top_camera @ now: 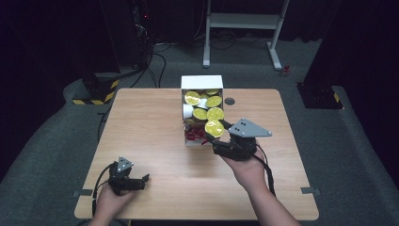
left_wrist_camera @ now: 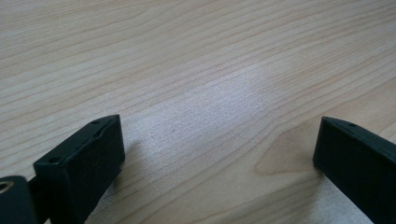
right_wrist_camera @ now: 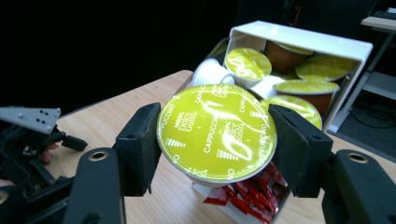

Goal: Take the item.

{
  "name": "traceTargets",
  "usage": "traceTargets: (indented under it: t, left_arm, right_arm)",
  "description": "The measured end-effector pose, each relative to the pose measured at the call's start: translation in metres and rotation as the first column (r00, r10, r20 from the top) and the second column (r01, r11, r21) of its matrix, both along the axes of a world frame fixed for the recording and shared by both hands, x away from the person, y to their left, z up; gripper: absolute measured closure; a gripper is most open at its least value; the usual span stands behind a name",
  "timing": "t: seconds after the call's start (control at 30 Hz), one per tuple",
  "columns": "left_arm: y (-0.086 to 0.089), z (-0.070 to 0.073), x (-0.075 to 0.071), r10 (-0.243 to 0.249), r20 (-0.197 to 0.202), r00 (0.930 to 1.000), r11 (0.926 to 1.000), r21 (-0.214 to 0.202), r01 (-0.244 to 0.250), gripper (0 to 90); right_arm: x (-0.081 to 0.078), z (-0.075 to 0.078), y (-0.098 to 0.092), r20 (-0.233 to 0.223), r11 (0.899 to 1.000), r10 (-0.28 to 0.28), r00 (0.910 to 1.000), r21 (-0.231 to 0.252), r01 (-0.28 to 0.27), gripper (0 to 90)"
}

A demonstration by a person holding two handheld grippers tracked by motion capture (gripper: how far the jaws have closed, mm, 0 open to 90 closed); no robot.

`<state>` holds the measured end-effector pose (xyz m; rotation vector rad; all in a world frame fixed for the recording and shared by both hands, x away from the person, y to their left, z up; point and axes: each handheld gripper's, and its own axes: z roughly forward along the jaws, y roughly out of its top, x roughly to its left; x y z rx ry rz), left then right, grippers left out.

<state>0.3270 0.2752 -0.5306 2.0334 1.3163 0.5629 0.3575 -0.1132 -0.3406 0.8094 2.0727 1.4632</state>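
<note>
Two grippers are in use at a wooden table (top_camera: 155, 122), seen from the high view. Right gripper (top_camera: 220, 134), held in the person's right hand (top_camera: 247, 167), sits just beside the near end of a white box (top_camera: 202, 82) that lies open at the table's middle, and it carries a yellow-lidded capsule (top_camera: 214, 128) at that near end. More capsules of the same kind (top_camera: 207, 107) fill the box, and red sachets (top_camera: 194, 135) lie at its near end. Left gripper (top_camera: 147, 179) rests low at the near left corner of the table, well apart from the box, in the left hand (top_camera: 109, 200). From the left gripper view, its two black jaws stand wide apart over bare wood grain (left_wrist_camera: 196, 84), with nothing between them. From the right gripper view, the black jaws are pressed against opposite sides of the capsule (right_wrist_camera: 216, 132), whose green-yellow foil lid faces the camera and is printed with a cappuccino label. Behind it the box (right_wrist_camera: 303, 39) lies with its opening toward the camera, several capsules (right_wrist_camera: 247, 63) stacked inside; red sachets (right_wrist_camera: 247, 193) show below the held capsule. The left gripper (right_wrist_camera: 70, 140) shows at the left edge.
</note>
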Motion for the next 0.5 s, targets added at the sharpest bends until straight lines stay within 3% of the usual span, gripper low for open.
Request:
traceTargets:
  t: [0.17, 0.5]
  left_arm:
    - [-0.002, 0.000, 0.000, 0.001, 0.008, 1.0000, 1.0000, -0.006, -0.001, 4.5]
    - [-0.002, 0.000, 0.000, 0.001, 0.006, 1.0000, 0.9999, -0.012, -0.001, 4.6]
  right_arm:
    - [-0.004, -0.011, -0.009, -0.005, 1.000, -0.010, 0.9999, -0.006, 0.010, 38.1]
    - [-0.007, -0.040, -0.045, -0.041, 0.998, -0.057, 0.9975, -0.026, 0.056, 38.1]
